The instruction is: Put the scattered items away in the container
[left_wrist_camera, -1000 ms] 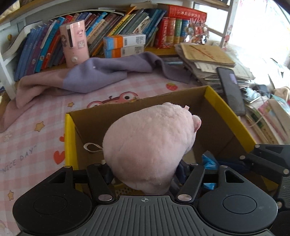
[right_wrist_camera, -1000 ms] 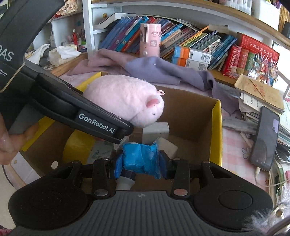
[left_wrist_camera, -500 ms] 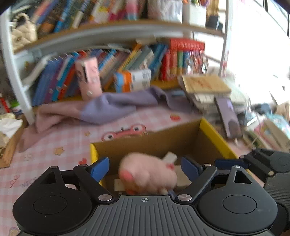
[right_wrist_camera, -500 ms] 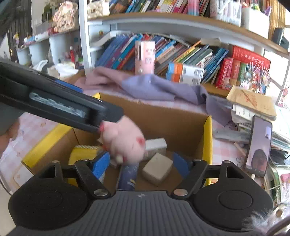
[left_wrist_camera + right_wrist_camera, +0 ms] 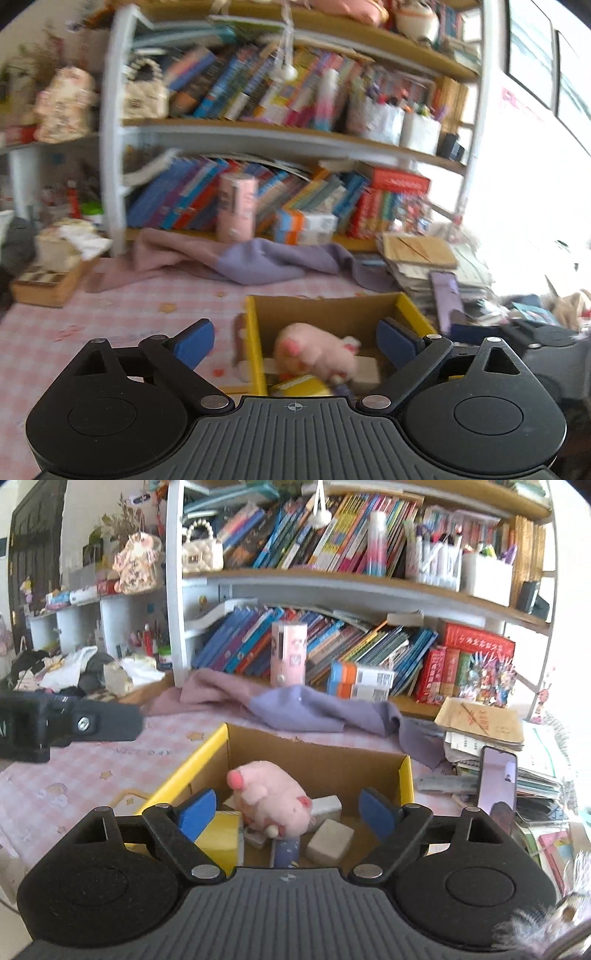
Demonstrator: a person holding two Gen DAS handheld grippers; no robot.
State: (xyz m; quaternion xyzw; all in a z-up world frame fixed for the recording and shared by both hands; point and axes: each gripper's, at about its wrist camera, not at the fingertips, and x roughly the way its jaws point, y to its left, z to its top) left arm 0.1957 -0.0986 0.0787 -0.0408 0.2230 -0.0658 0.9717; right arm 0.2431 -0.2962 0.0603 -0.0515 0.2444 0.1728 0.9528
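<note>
Both my tongs, left tongs and right tongs, are opening, empty; the pink plush I carried now lies in the box, leaving the tabletop clearer.

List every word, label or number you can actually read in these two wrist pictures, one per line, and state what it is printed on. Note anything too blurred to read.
"NICE DAY": faintly, on the pink checked tablecloth, left of the cardboard box.
Book spines, the red book and the orange-and-white cartons: print too small or blurred.
Brown envelope: red characters, unreadable.
Left wrist view: all blurred.
</note>
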